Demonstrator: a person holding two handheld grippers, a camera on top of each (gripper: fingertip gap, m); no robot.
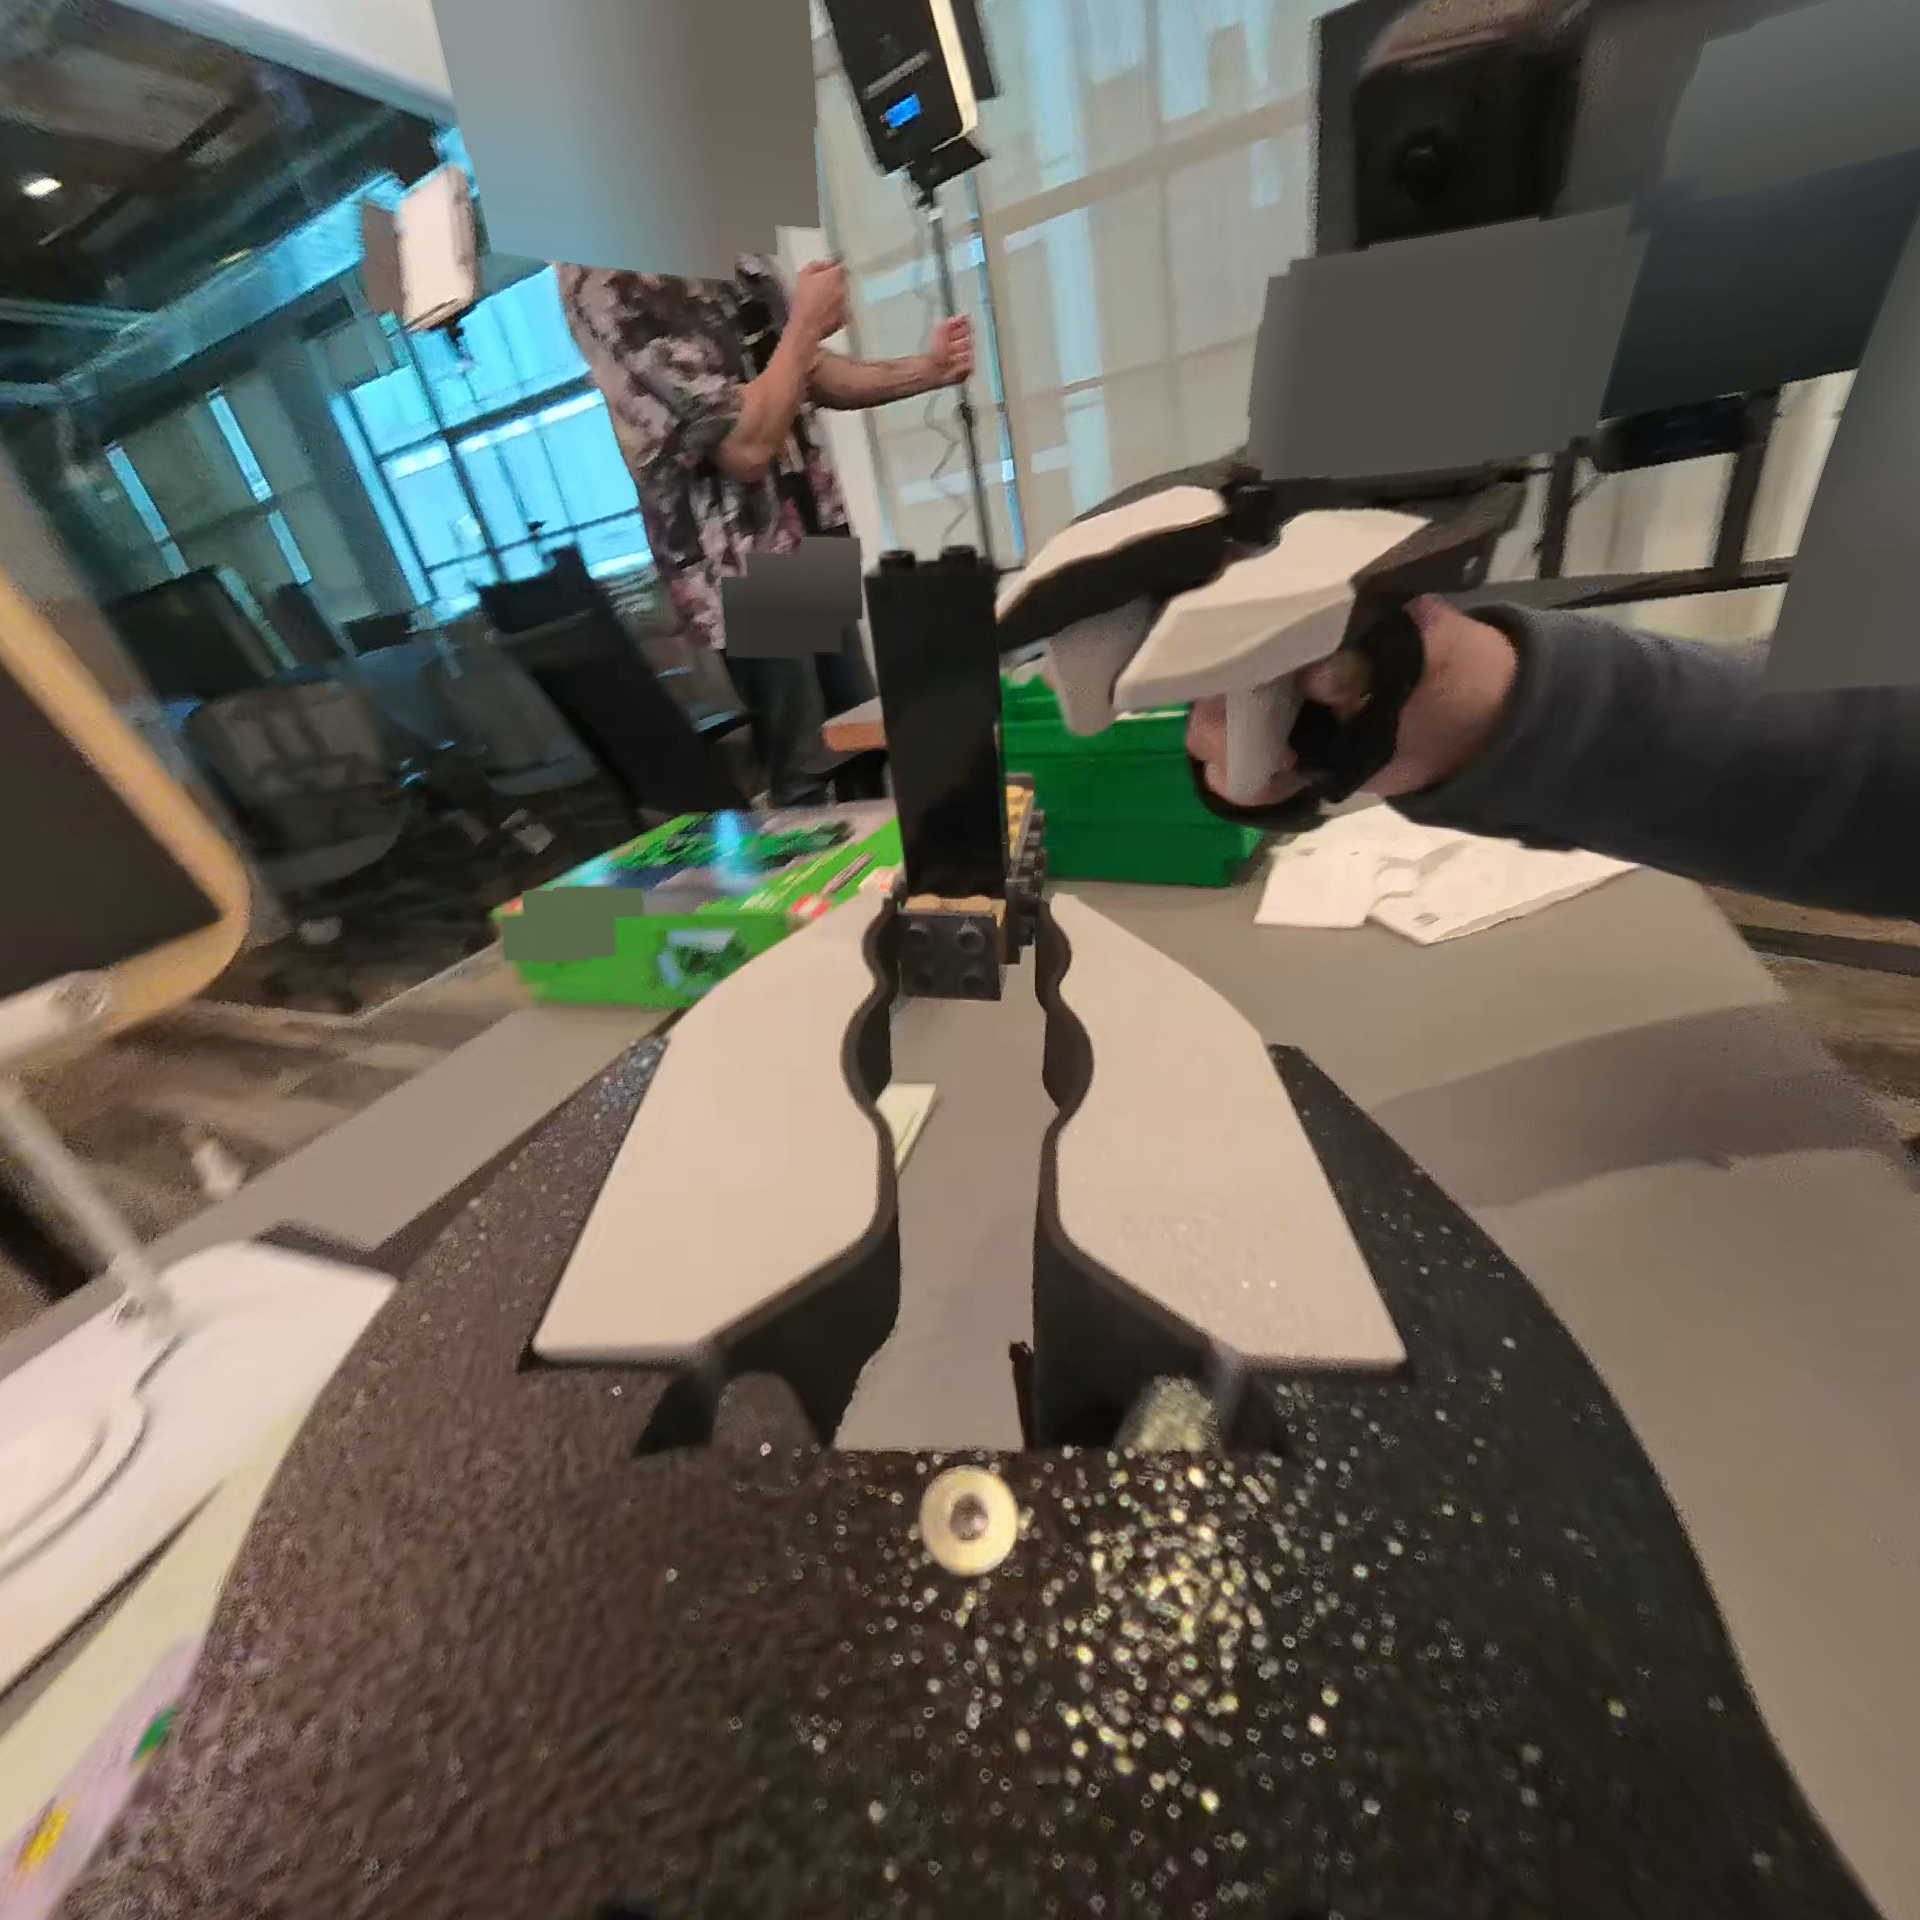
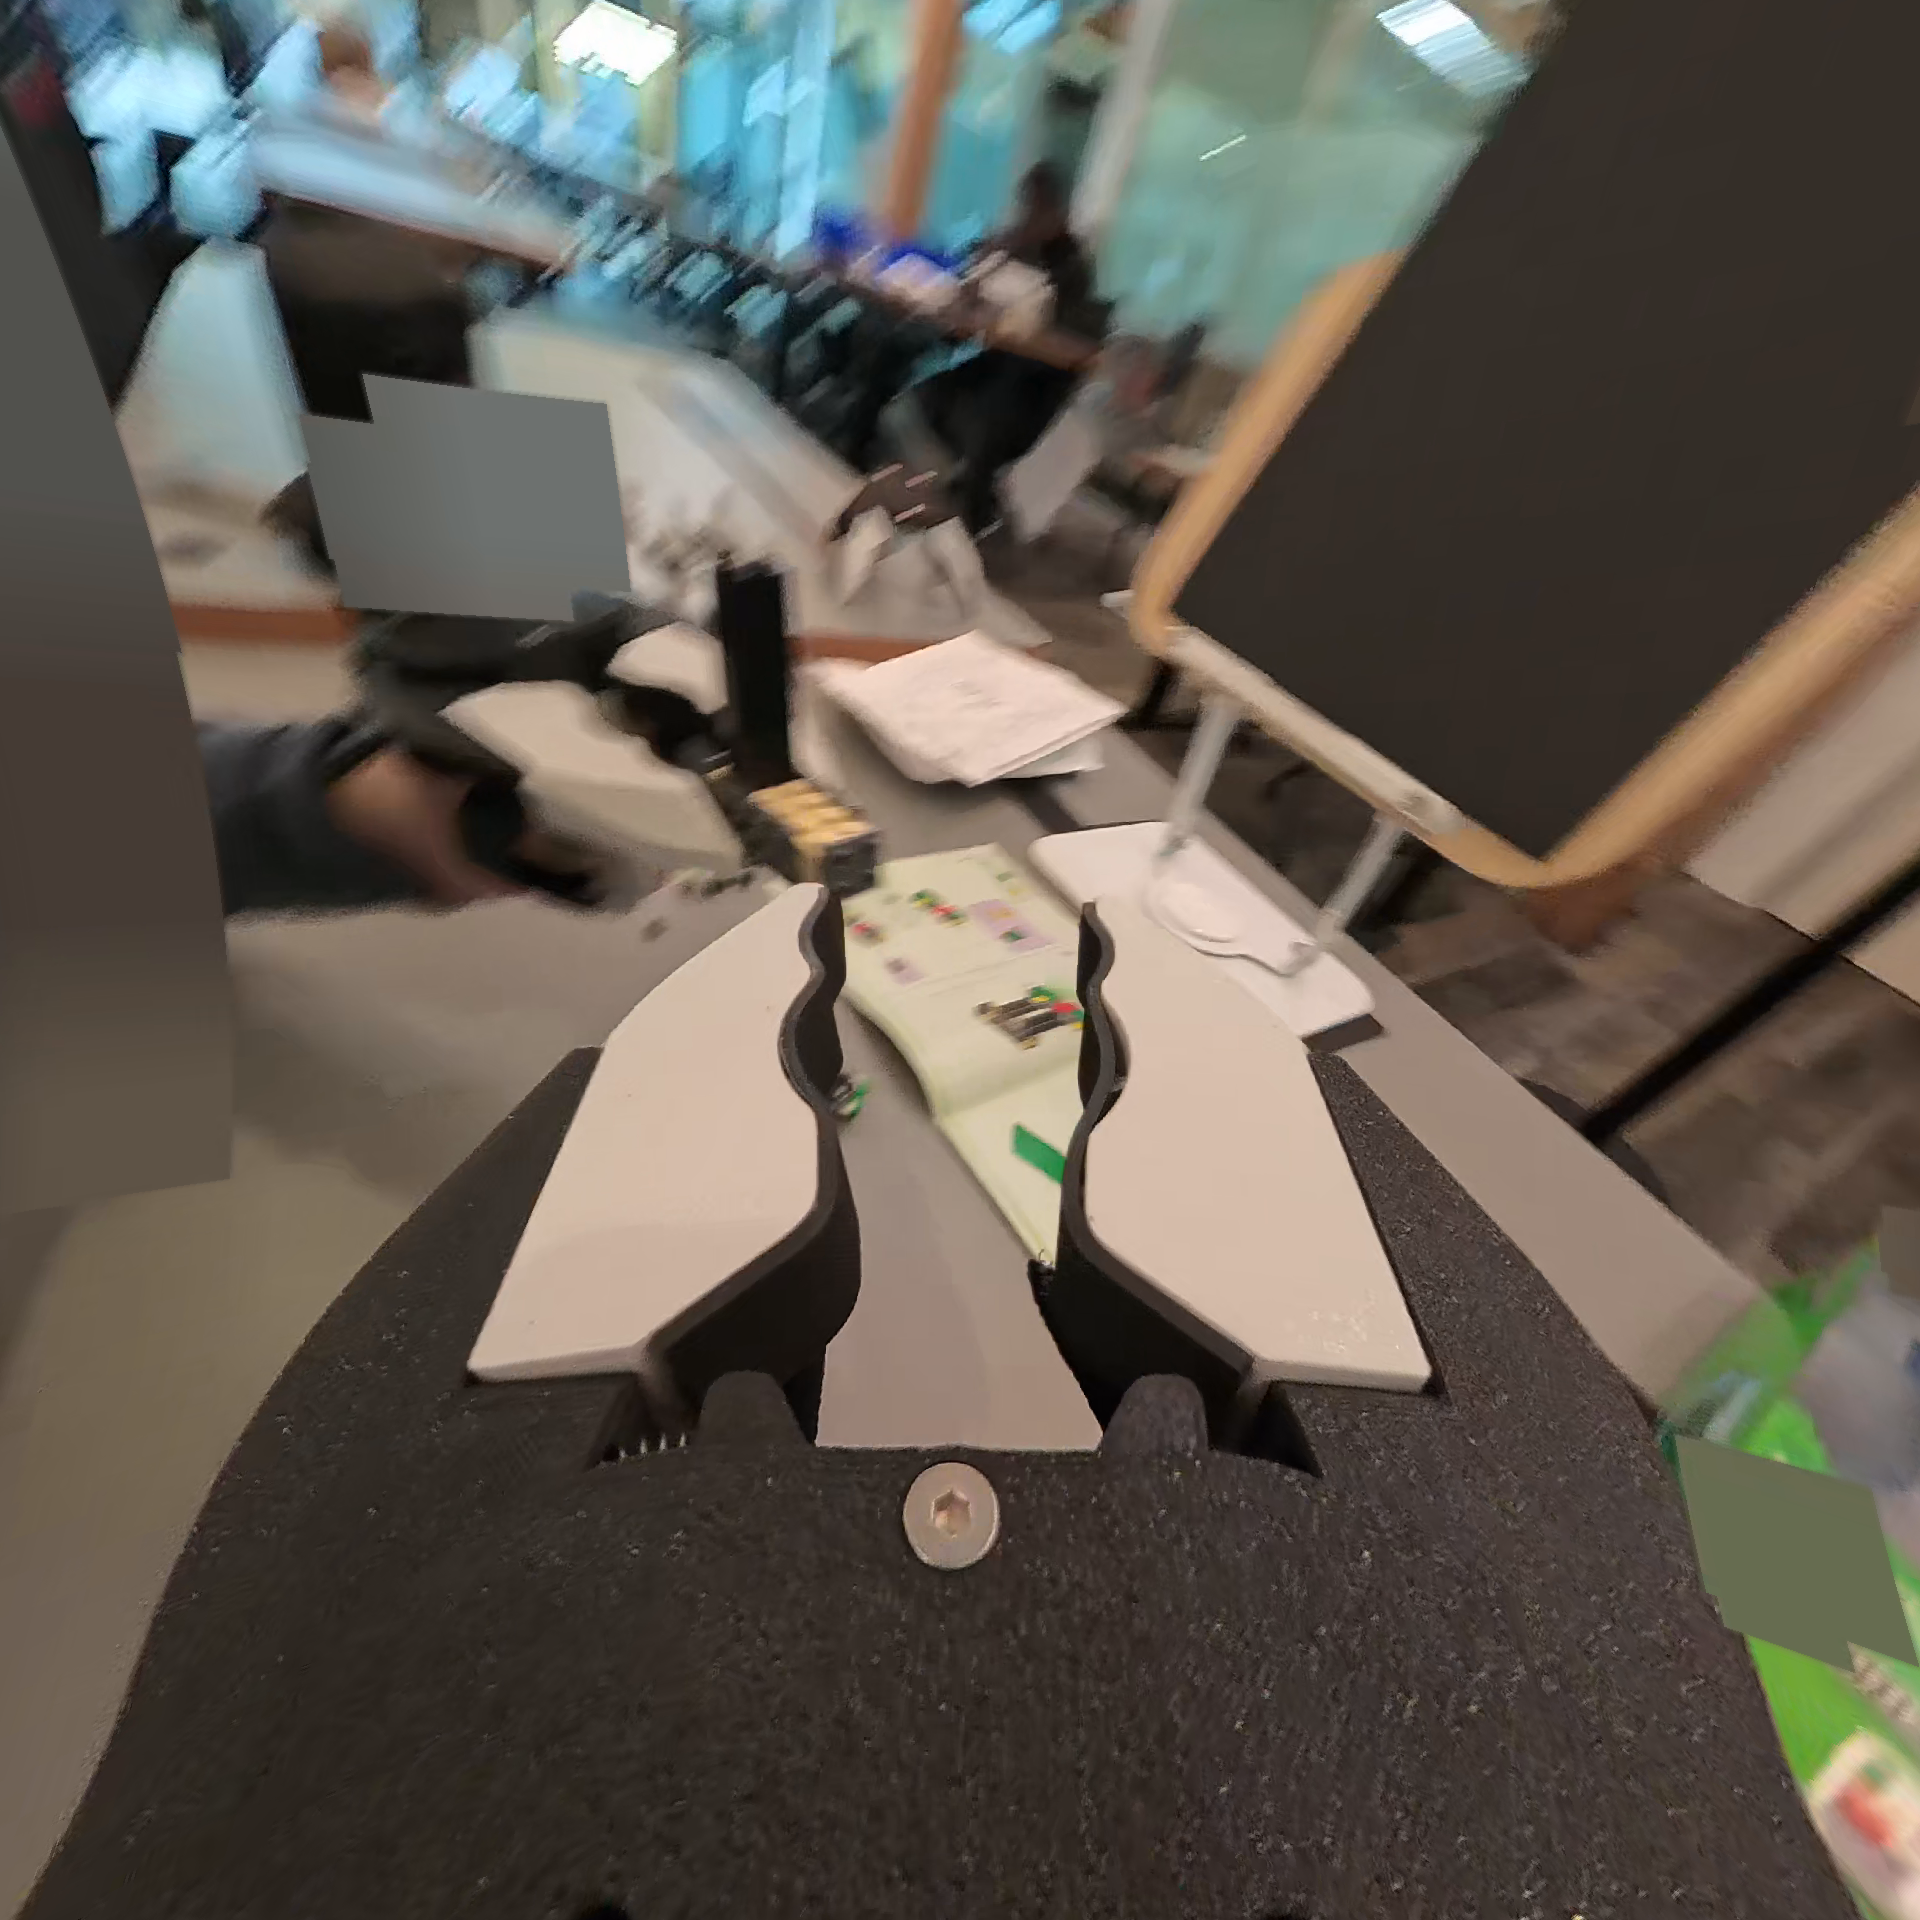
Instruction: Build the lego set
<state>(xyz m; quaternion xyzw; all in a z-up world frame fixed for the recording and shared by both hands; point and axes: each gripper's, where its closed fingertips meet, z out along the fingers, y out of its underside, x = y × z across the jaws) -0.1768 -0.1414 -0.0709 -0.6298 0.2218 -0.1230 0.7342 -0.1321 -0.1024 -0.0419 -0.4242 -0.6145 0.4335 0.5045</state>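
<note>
- the left gripper, its grey fingers lined in black, clamps the dark studded base of a partly built lego model, from which a tall black column rises upright above the grey table.
- the right gripper hangs in the air with jaws parted and nothing between them, near the column's top in the left wrist view.
- an open, pale green instruction booklet lies on the table beneath the right gripper.
- a green lego box and a green plastic bin sit behind the model; white folded papers lie to the side.
</note>
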